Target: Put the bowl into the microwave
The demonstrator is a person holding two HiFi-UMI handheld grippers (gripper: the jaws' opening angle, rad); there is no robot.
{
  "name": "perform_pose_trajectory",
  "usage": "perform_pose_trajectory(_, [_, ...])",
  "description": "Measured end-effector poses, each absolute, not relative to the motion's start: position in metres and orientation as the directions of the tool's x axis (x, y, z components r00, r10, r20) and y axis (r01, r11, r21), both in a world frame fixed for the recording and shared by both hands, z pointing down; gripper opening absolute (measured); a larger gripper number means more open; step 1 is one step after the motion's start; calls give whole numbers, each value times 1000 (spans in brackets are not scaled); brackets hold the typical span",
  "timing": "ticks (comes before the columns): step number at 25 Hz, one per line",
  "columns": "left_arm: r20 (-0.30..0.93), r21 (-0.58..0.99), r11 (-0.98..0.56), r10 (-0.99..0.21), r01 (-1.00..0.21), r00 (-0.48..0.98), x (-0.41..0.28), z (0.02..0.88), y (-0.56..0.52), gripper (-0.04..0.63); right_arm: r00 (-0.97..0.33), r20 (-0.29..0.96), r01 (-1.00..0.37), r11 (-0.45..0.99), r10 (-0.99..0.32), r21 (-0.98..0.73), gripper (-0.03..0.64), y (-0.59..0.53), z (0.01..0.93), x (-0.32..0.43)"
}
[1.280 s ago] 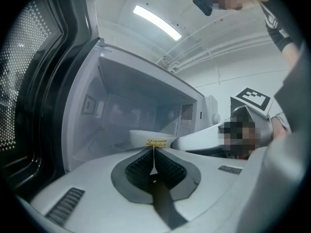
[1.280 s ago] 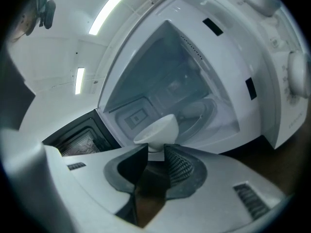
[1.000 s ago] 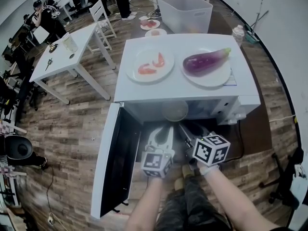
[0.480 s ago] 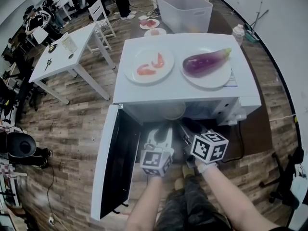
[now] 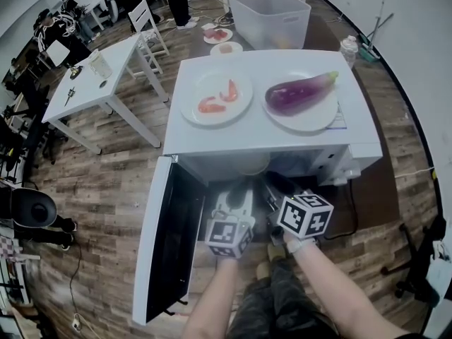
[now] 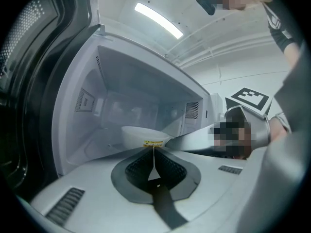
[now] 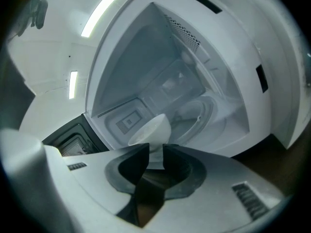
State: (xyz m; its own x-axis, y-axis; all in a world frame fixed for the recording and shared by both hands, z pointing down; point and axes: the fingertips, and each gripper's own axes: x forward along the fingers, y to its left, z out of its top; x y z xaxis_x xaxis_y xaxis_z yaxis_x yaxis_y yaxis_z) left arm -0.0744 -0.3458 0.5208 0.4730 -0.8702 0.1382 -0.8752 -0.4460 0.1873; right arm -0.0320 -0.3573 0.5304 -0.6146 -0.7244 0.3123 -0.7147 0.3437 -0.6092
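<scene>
The white microwave [image 5: 263,138] stands open, its door [image 5: 169,242] swung out to the left. A white bowl [image 7: 151,129] hangs tilted in the mouth of the cavity, in front of the glass turntable [image 7: 201,111]. My right gripper [image 7: 154,153] has the bowl's rim between its jaws, which are closing on it. From the head view the bowl [image 5: 252,165] is half hidden under the microwave's top edge, with the right gripper [image 5: 268,183] just below it. My left gripper [image 5: 239,189] is shut and empty beside it; its view shows the bowl [image 6: 142,135] just ahead.
On top of the microwave sit a plate of red food [image 5: 216,97] and an eggplant [image 5: 300,90] on a second plate. A white table [image 5: 95,87] and chair stand to the left, a large white bin [image 5: 272,16] behind. People are at the far left.
The right gripper has carried the bowl a little deeper into the cavity, so more of it is hidden under the top edge. The left gripper has barely moved.
</scene>
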Motion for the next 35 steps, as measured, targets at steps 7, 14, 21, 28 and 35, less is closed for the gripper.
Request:
perform_pose_trajectory(7, [140,196,-447,-868,-873,476,-74,522,-346,9,-618,314,-714,346,-721,-609,94,-358,531,-31])
perform_pose_trajectory(14, [144,211,-440,-869,-873,473,-75,523,-344,9,-605,326,-726,333,-727,-602,38,-354,536,-29])
perform_pose_trajectory(21, [133,211,-449,-867,-868,480,-73,517,-339,0,-599,311,-737,355,-738,-576,5,-347,531,-27])
perform_pose_trajectory(28, [125,214,-451,-867,-866,482,-73,513,-331,0,-590,301,-754,376,-750,-539,3,-339,526,-23])
perform_pose_trajectory(35, [124,211,-457,-865,-864,487,-72,512,-319,0,-601,270,-755,425,-752,-499,2,-329,513,-23])
